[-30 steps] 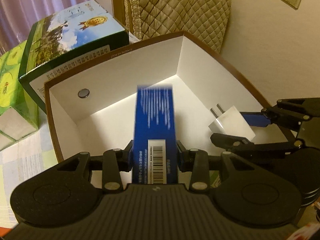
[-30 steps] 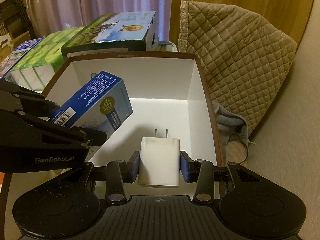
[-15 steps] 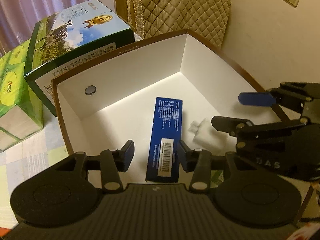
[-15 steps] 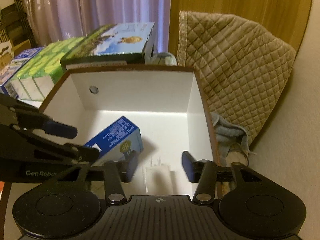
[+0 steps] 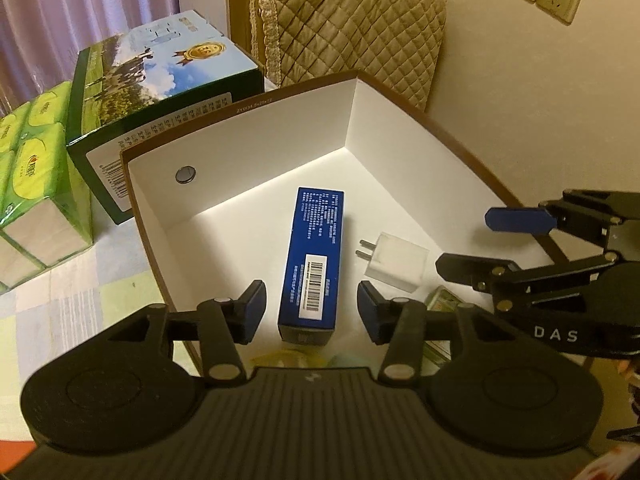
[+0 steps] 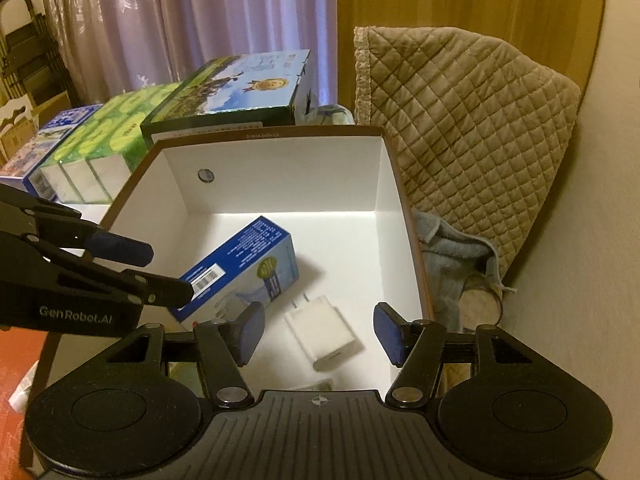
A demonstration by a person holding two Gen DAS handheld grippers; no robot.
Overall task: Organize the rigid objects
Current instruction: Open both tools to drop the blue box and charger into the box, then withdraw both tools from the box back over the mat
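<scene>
You have let go of both things since a second ago: the blue carton point(image 5: 314, 264) and the white charger point(image 5: 394, 260) now lie side by side on the floor of the white box point(image 5: 256, 136). Your left gripper point(image 5: 311, 310) and right gripper point(image 6: 320, 334) hang above them, jaws opening, pads touching nothing.

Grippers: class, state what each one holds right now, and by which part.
Nothing is held. The left gripper and right gripper are both opening, pads clear. The blue carton and white charger lie loose on the box floor.
</scene>
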